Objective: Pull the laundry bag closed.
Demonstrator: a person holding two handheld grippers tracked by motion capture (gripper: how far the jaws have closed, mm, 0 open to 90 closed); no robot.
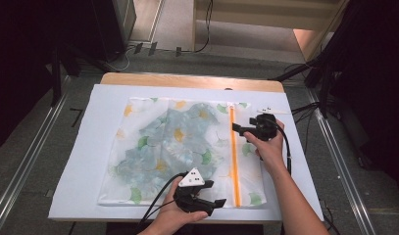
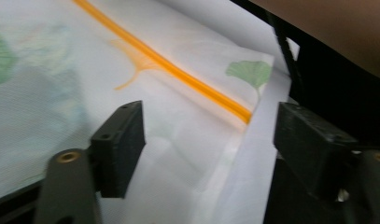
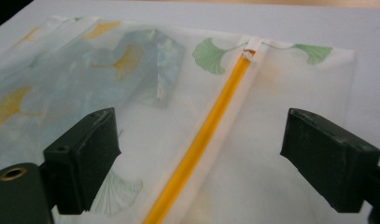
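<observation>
On the white surface [image 1: 79, 147] lies the zipped mesh bag [image 1: 153, 147], garment inside, flat. Its orange zipper [image 1: 233, 156] looks closed, so I judge this step finished. My left tongs [image 1: 214, 193] and right tongs [image 1: 238, 128] hang released, grasping nothing; next, withdraw cleanly.

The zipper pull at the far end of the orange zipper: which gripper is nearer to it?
Right. The right gripper hovers open beside the orange zipper near its far end, close to the zipper pull. The left gripper is open at the bag's near edge, by the zipper's opposite end.
</observation>
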